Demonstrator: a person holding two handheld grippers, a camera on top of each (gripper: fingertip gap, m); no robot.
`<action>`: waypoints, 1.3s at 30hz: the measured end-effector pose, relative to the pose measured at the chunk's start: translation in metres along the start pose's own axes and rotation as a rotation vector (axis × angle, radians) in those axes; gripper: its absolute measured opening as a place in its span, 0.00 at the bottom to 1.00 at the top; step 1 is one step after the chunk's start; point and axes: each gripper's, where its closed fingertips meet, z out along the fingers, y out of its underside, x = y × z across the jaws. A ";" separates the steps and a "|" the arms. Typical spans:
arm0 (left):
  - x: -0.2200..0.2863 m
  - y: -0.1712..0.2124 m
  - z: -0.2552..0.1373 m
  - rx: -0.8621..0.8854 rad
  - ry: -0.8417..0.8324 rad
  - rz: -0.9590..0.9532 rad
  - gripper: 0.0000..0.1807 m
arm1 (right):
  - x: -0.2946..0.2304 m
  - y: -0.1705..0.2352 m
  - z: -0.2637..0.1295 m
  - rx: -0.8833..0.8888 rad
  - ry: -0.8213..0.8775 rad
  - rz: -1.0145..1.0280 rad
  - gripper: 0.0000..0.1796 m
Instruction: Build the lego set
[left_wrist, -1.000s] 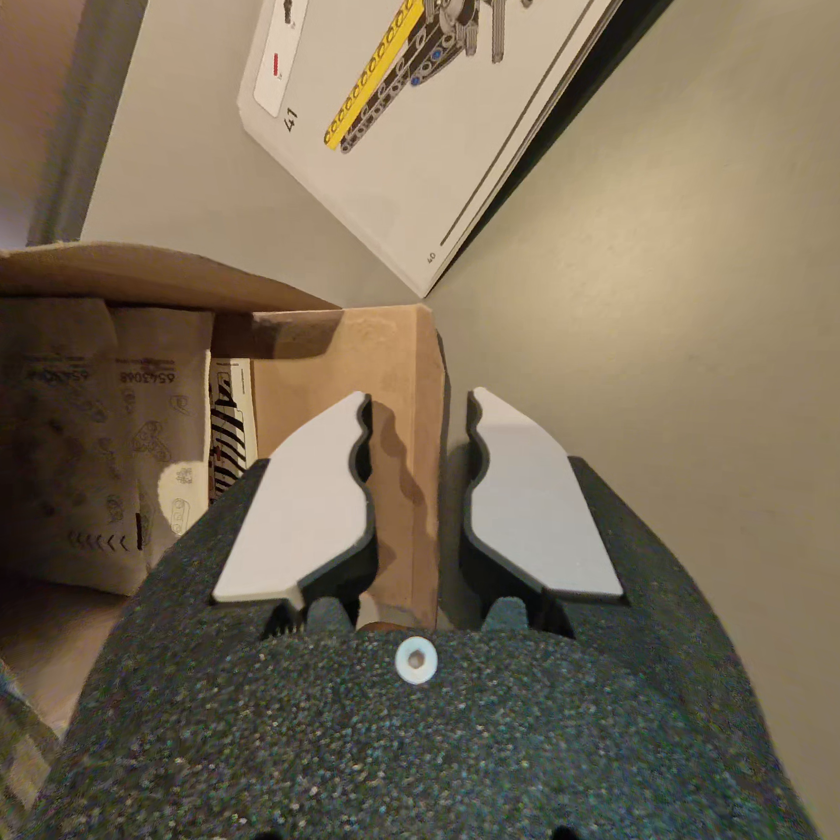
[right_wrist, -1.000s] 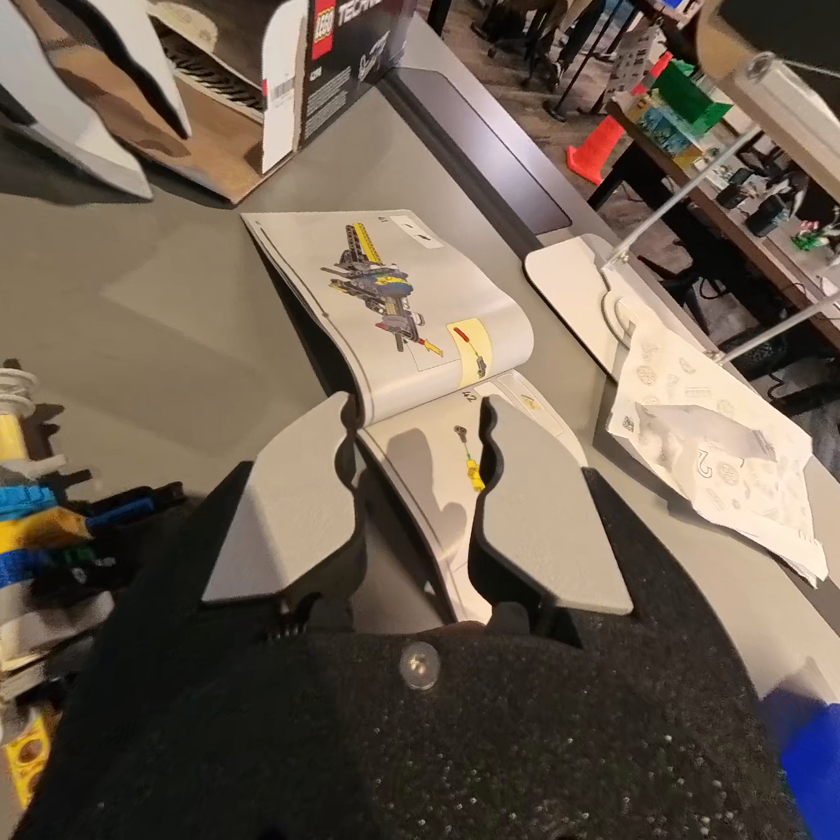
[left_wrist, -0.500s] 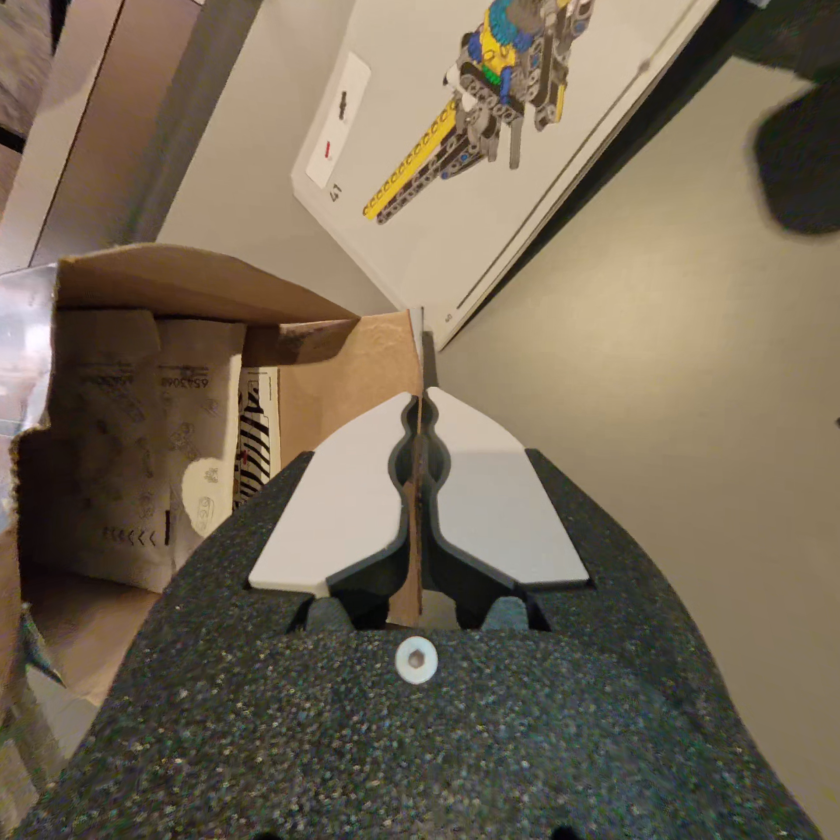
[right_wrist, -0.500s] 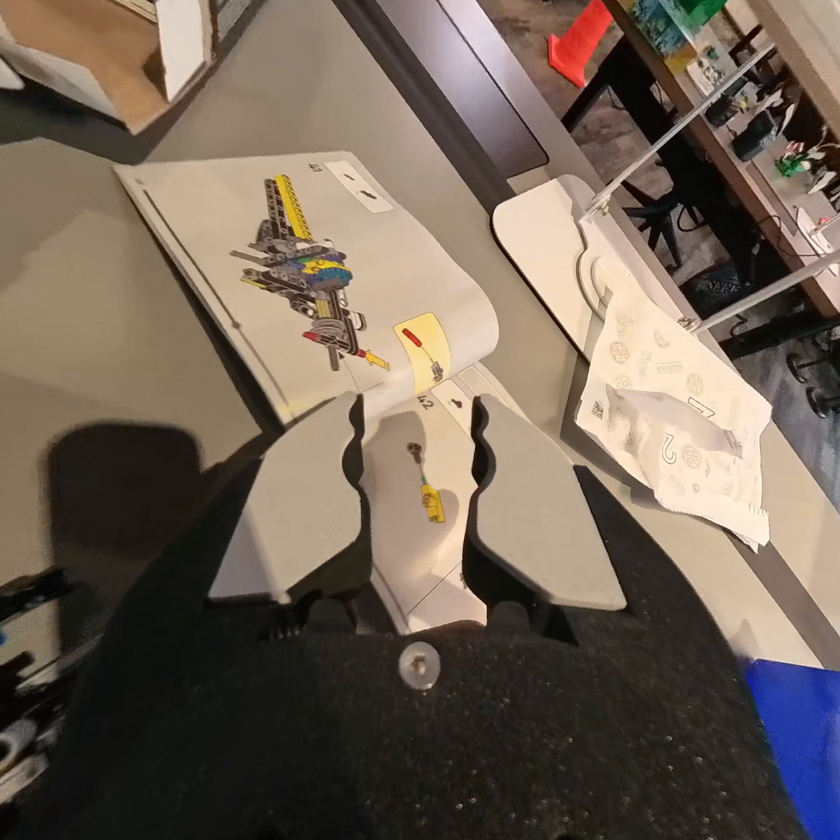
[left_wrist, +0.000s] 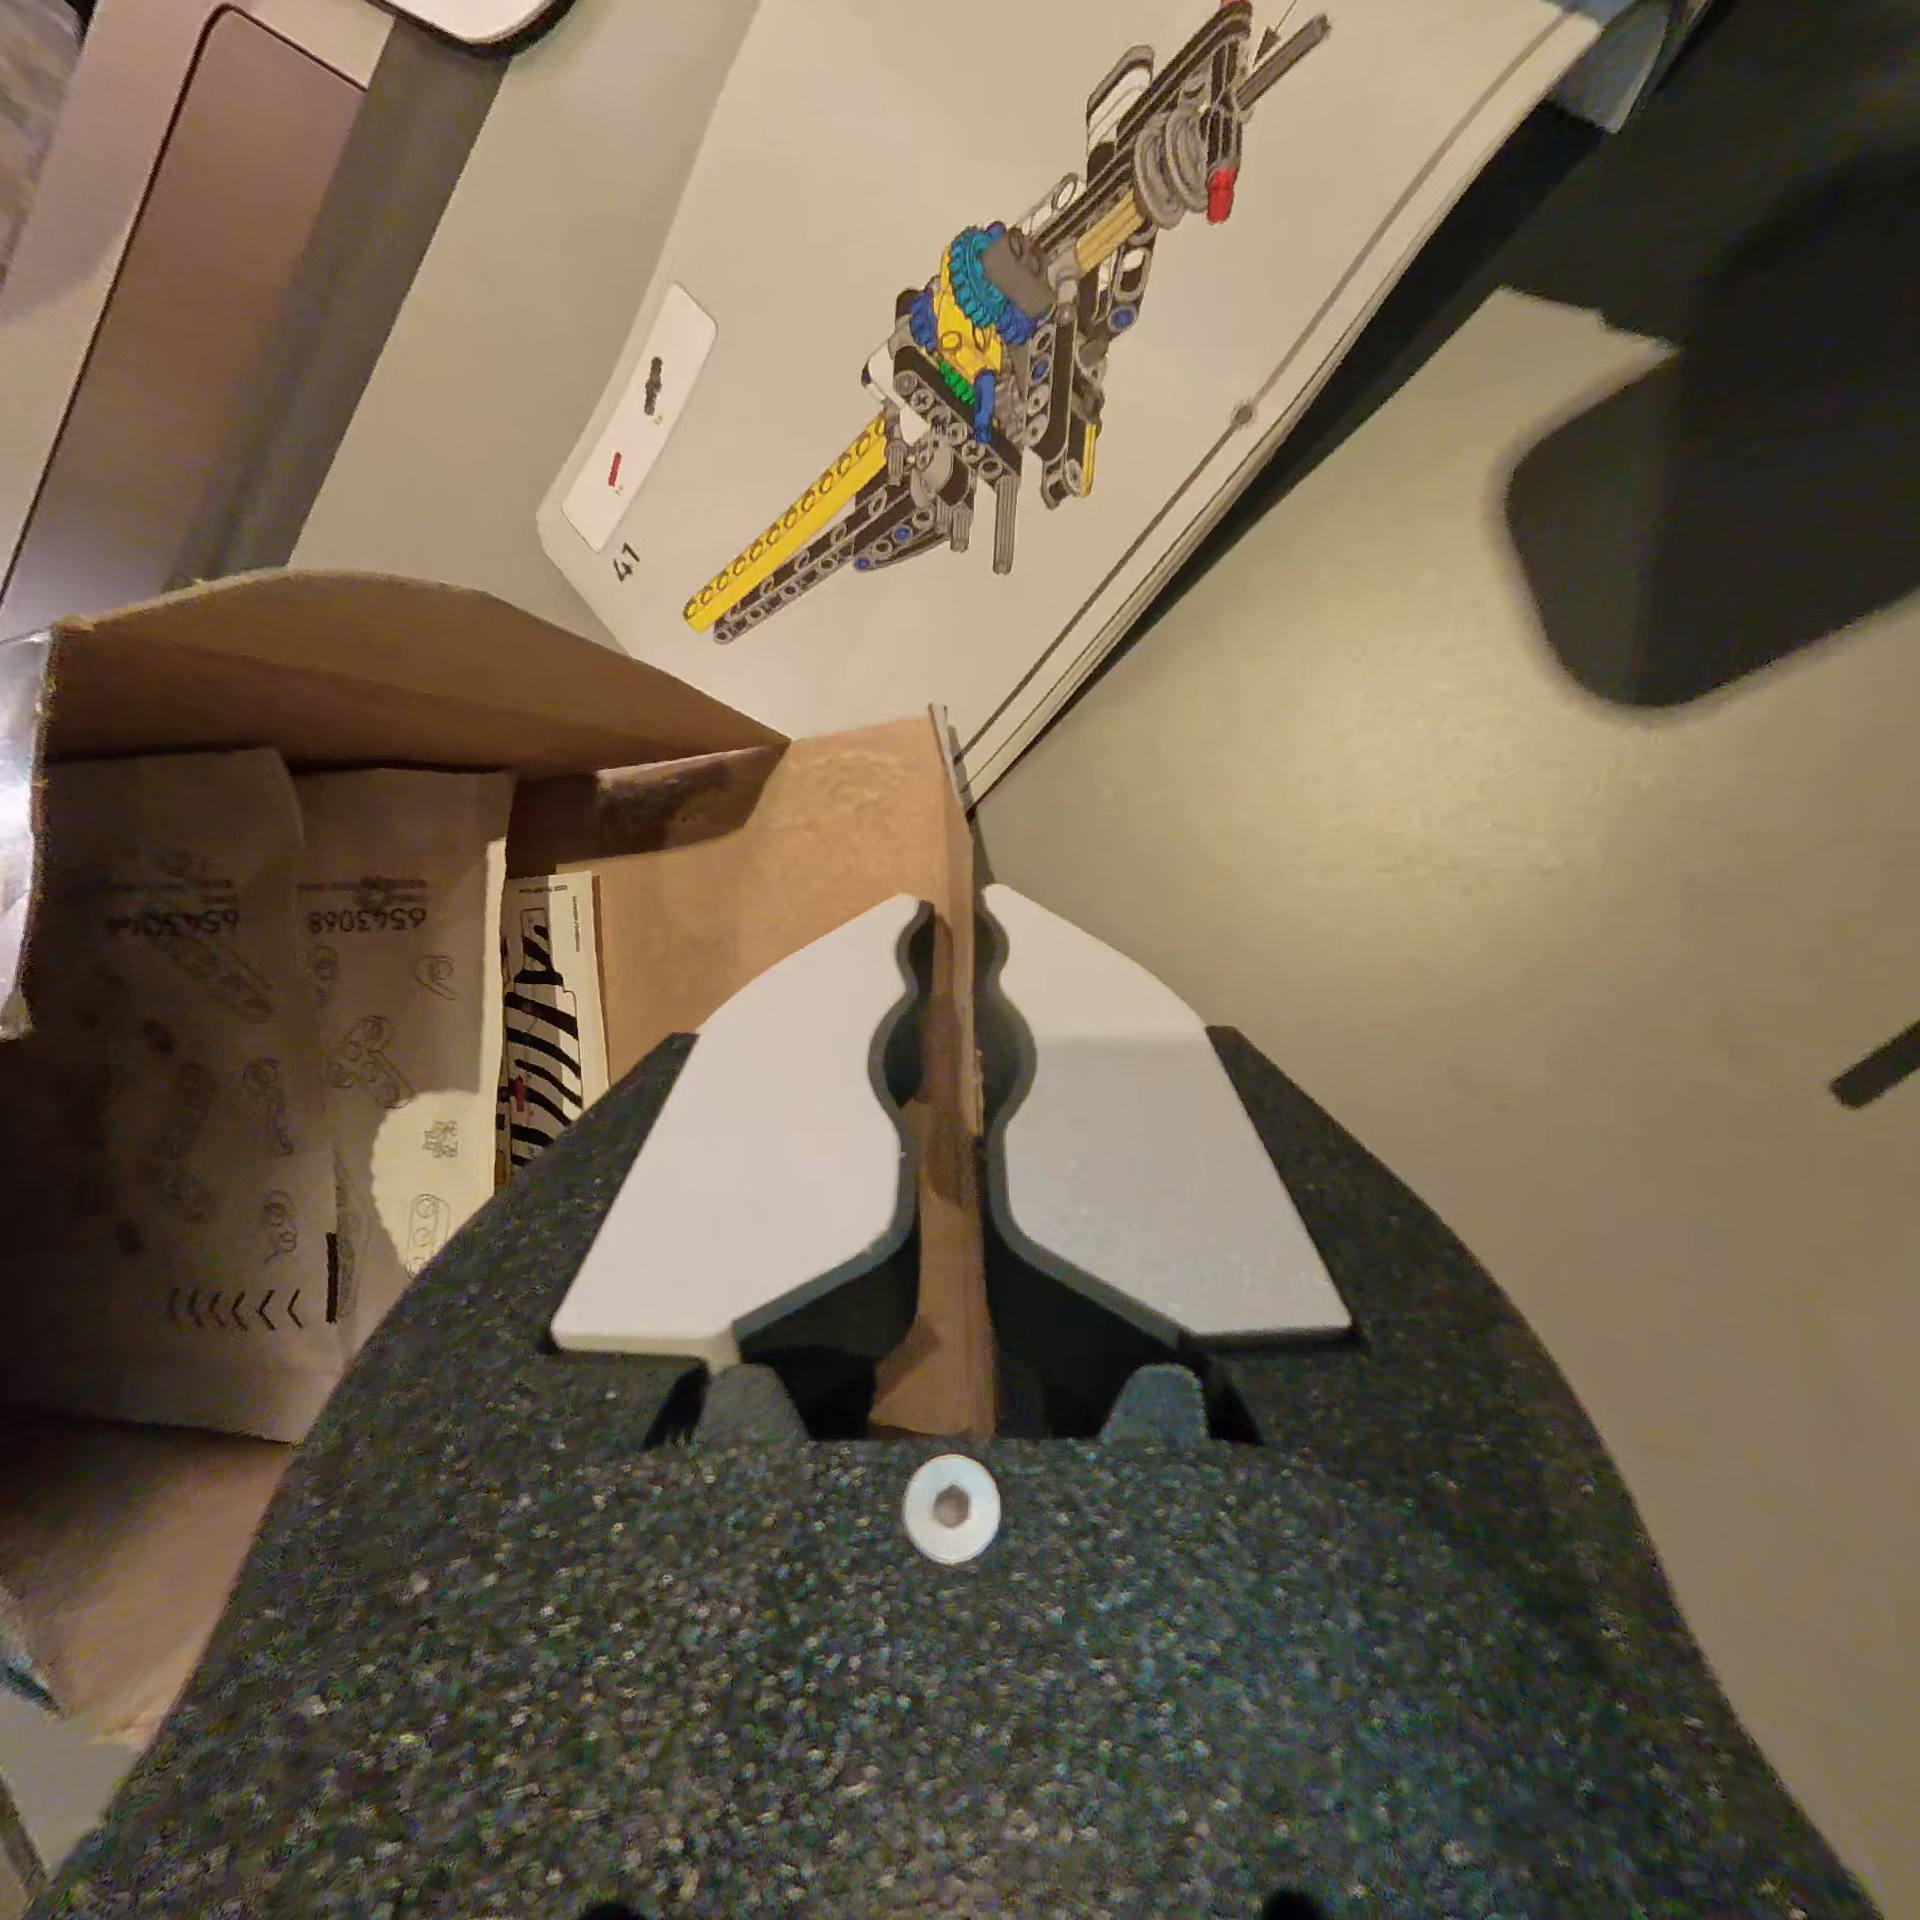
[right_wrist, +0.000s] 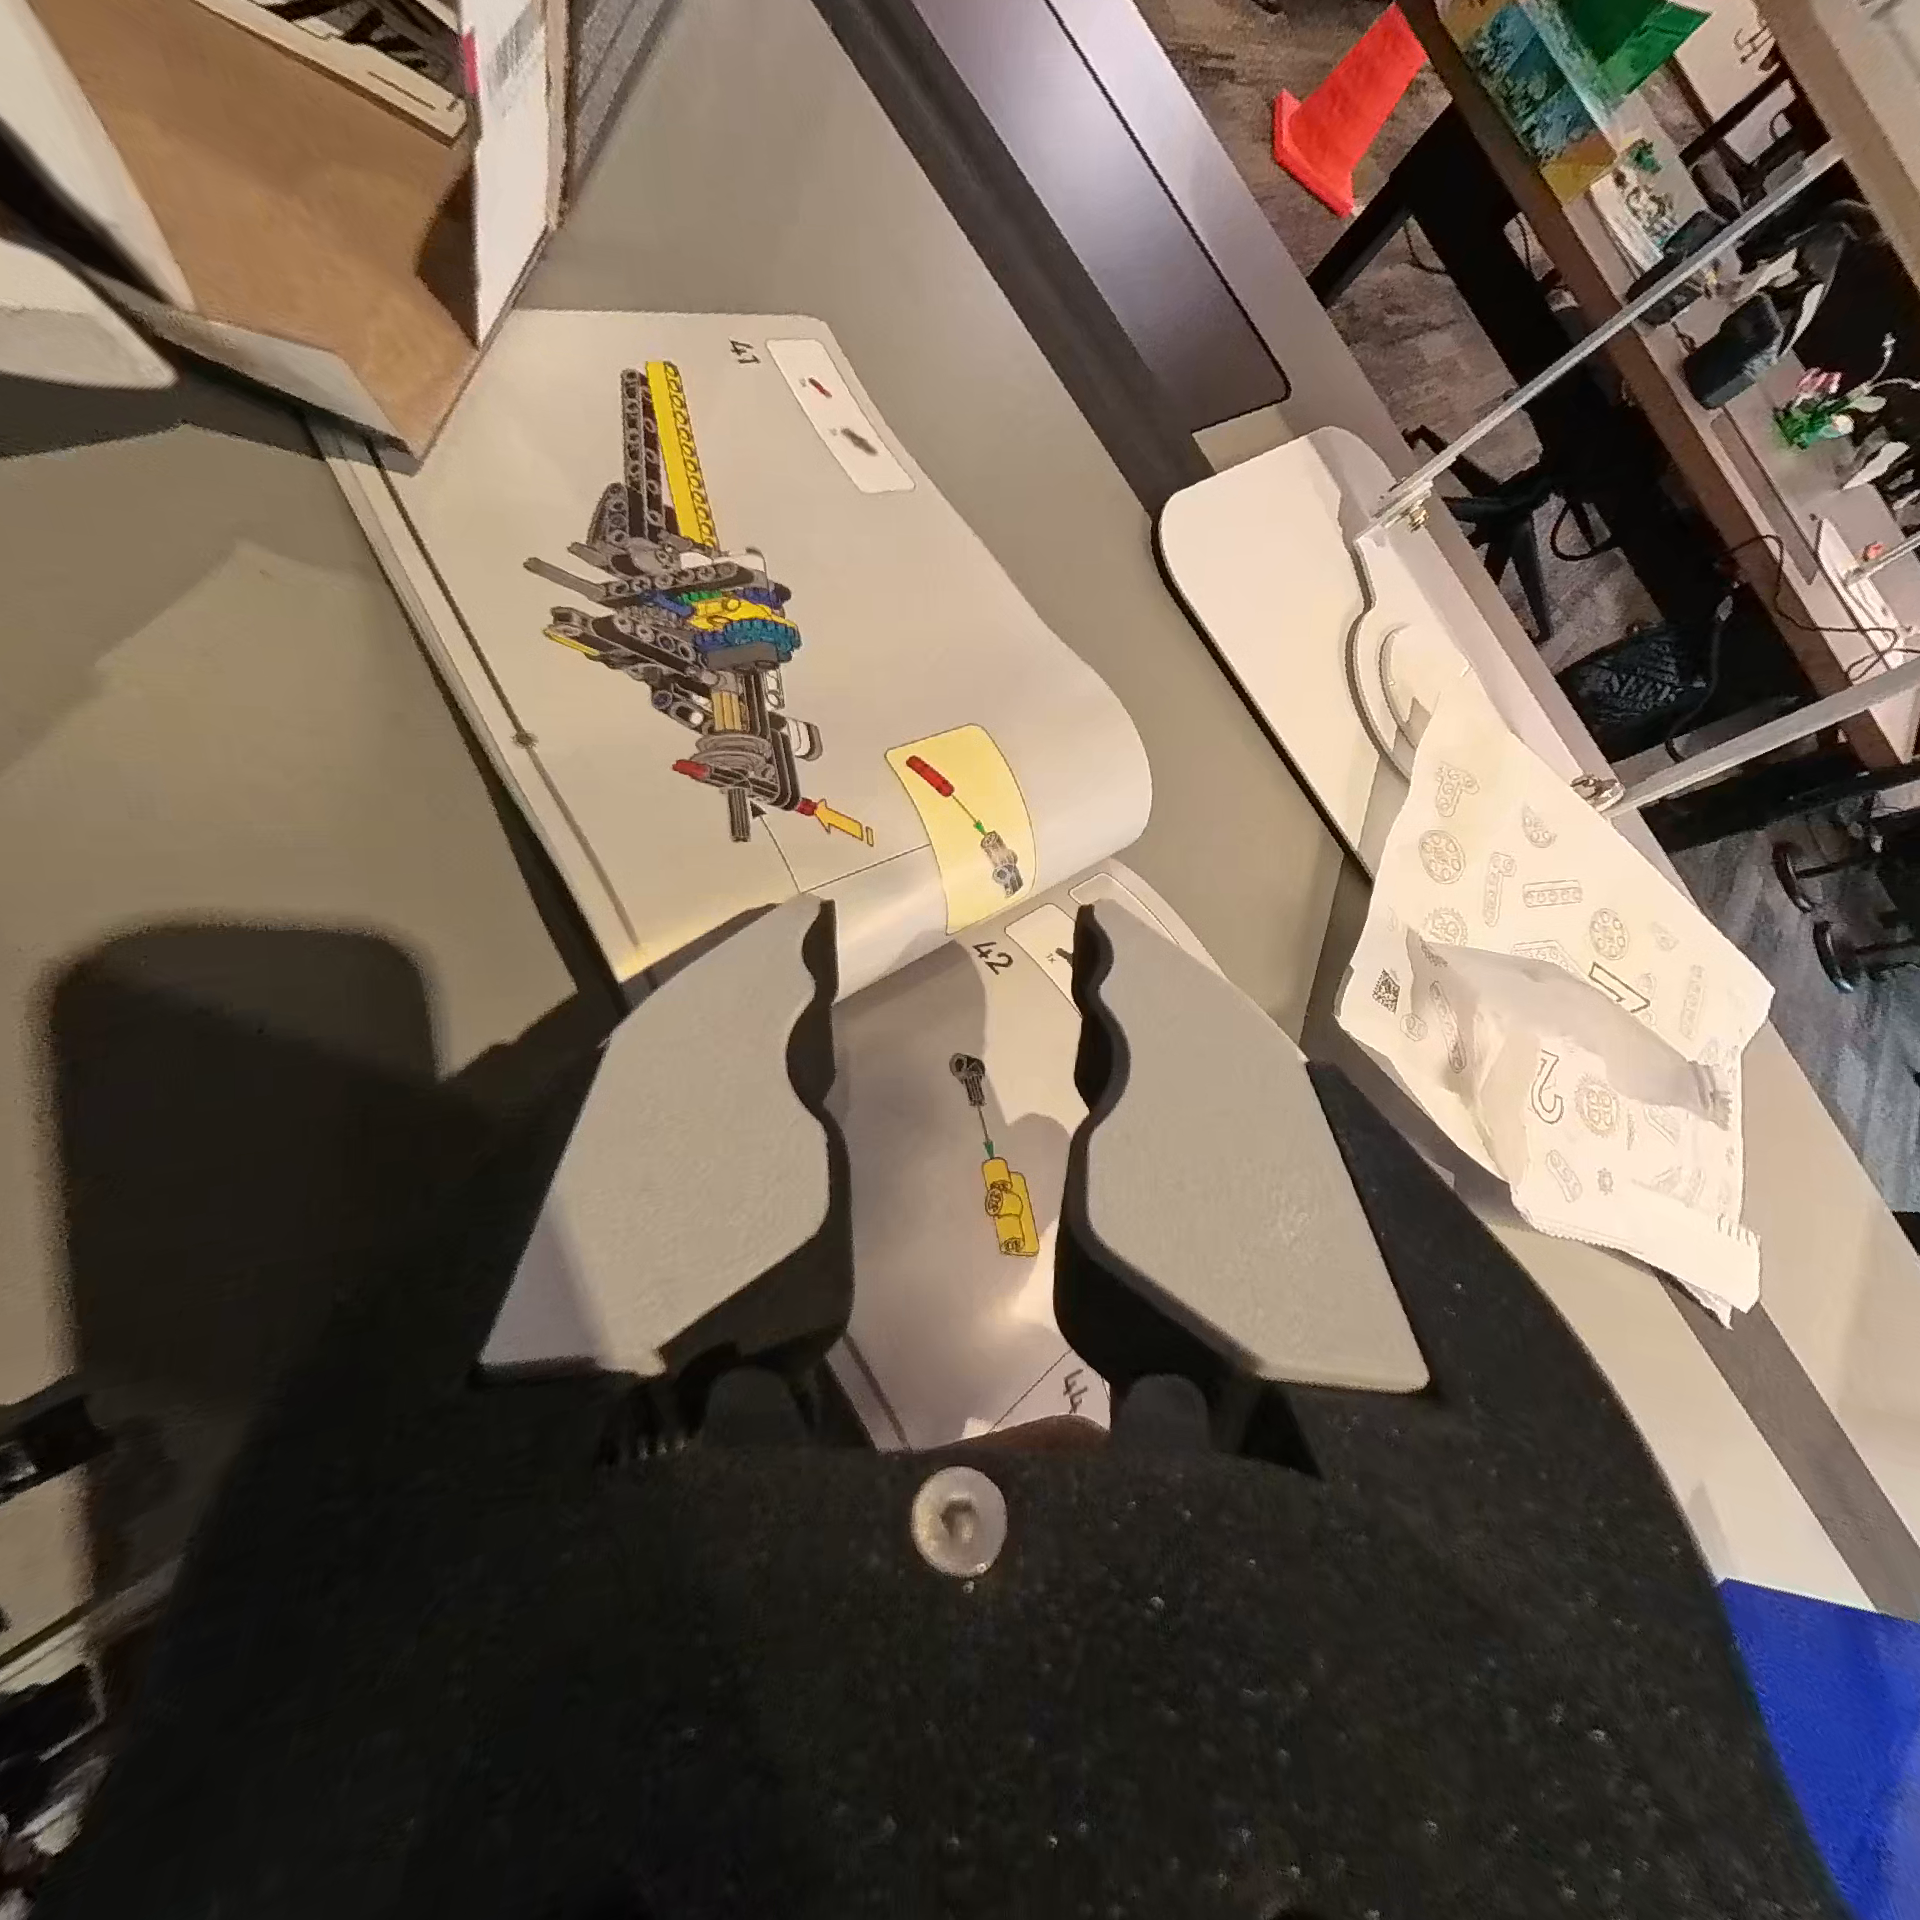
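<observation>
My left gripper (left_wrist: 958, 914) is shut on the brown flap (left_wrist: 951, 1226) of the cardboard set box (left_wrist: 364, 675), which lies open on its side at the left. Paper parts bags (left_wrist: 208, 1060) and a striped sticker sheet (left_wrist: 545, 1029) show inside the box. The open instruction booklet (left_wrist: 935, 343) lies on the grey table beyond the flap. My right gripper (right_wrist: 951, 925) is open and empty above the booklet (right_wrist: 790, 623), over its lower page. The box also shows at the top left of the right wrist view (right_wrist: 343, 208).
An opened white paper parts bag (right_wrist: 1538, 1049) lies right of the booklet, partly on a white lamp base (right_wrist: 1278, 582). The table's far edge (right_wrist: 1091, 208) runs behind the booklet, with chairs and shelves beyond. A dark blurred shape (left_wrist: 1714, 499) is at the right of the left wrist view.
My left gripper closed on the box flap and then moved back with it, so more of the booklet page shows. My right gripper moved forward over the booklet and stayed open.
</observation>
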 end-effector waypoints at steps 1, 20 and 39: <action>0.000 0.000 0.001 0.000 0.000 -0.002 0.05 | 0.000 0.000 0.000 0.002 0.000 0.000 0.24; -0.023 -0.080 -0.052 0.723 0.059 -0.340 0.12 | -0.004 0.006 -0.047 0.121 -0.073 0.113 0.24; 0.001 -0.110 -0.088 1.060 0.116 -0.356 0.01 | -0.066 0.046 -0.111 0.145 -0.496 0.089 0.20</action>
